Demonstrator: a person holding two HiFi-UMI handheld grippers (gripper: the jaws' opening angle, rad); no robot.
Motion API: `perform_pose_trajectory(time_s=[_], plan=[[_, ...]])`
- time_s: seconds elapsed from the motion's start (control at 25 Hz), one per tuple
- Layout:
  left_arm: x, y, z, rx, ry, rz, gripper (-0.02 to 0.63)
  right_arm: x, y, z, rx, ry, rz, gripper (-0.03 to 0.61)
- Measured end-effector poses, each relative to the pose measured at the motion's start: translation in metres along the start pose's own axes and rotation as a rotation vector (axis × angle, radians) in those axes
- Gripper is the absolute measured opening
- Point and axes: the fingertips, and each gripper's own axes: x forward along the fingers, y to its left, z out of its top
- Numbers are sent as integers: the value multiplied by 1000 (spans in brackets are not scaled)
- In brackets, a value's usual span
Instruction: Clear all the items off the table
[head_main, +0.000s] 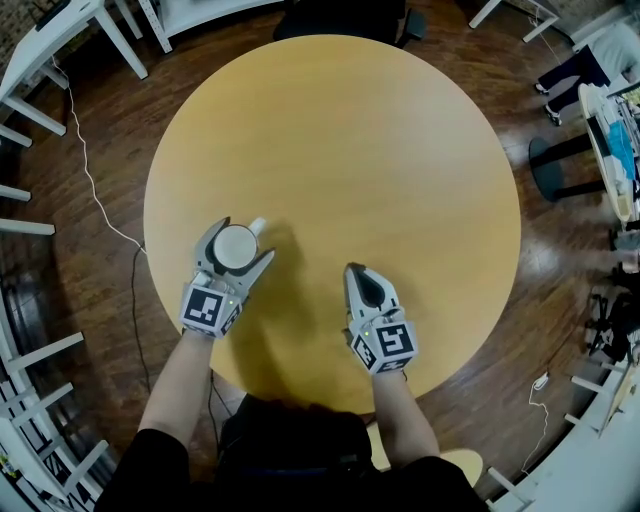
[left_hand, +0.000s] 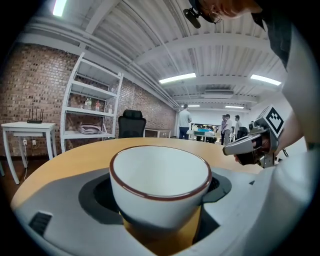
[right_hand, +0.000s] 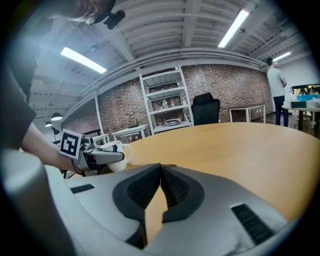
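A round bench of pale yellow wood (head_main: 380, 150) stands on a dark wooden plank floor (head_main: 90, 300), and the only thing on it is a white ceramic cup with a thin brown rim (head_main: 236, 247), near the edge closest to the person and towards their left. The left tool (head_main: 246, 238) reaches in almost level and has the cup between its two grey jaws. The jaws stand wide, and their dark pads sit against the cup's wall on either side, so the tool is clamped on the cup. The cup is upright and its mouth is empty. Its small handle points away from the person, past the tips of the jaws. Whether its base rests on the bench or hangs just above it cannot be told. The right tool (head_main: 352, 268) is well apart from the cup, over bare wood to the right, tilted a little downwards. Its ribbed black pads are pressed together at the tips with nothing between them. Beyond the bench are a red brick wall (left_hand: 30, 85), a white metal shelving unit (left_hand: 92, 105) and a black office chair (left_hand: 131, 125).
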Motion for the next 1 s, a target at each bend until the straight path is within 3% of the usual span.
perform_pose_trajectory(time_s=[0.32,0.64,0.8,0.96,1.0], plan=[[-6,-3,-2,-2,38,-3,456,-1,6,3,-4,-12,0,6],[-19,-3,33,13,8,-49,456,-6,7,33,-30,-76,-31,6],[-27,10,57,-42,-45,-31,446,-15,5,57,-35,-139,-70,6],[-37,16,84,-26,-76,1,379,-30,2,74,-36,-193,-92,6],[-41,19,90,-14,-79,23,312,-34,4,78,-36,-208,-86,6]])
